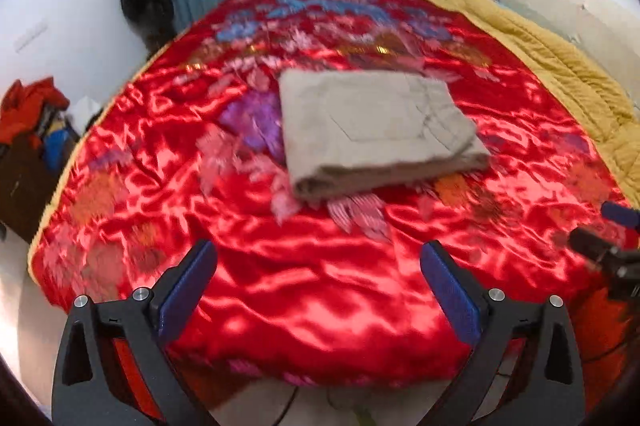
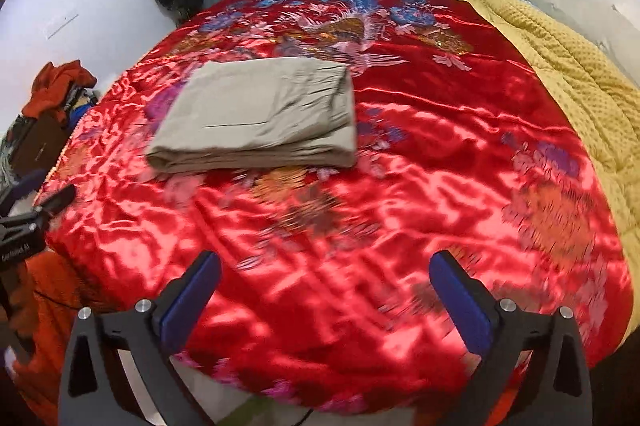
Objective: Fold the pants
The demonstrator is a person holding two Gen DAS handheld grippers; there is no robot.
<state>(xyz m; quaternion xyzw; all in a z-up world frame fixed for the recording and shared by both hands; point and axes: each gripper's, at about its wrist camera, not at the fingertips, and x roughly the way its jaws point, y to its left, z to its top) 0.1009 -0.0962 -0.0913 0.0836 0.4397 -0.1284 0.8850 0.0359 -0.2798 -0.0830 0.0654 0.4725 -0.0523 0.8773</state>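
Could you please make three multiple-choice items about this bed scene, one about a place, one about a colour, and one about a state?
1. Where do the pants lie?
A. on the red bedspread
B. on the floor
C. on the yellow blanket

2. What colour are the pants?
A. black
B. beige-grey
C. blue

3. In what state are the pants?
A. spread out flat at full length
B. hanging from a gripper
C. folded into a compact rectangle

Answers: 1 A, the red satin surrounds them on all sides. 2 B, both views show the same pale beige-grey cloth. 3 C, stacked layers show at the near edge, and the left gripper and right gripper are open and empty.
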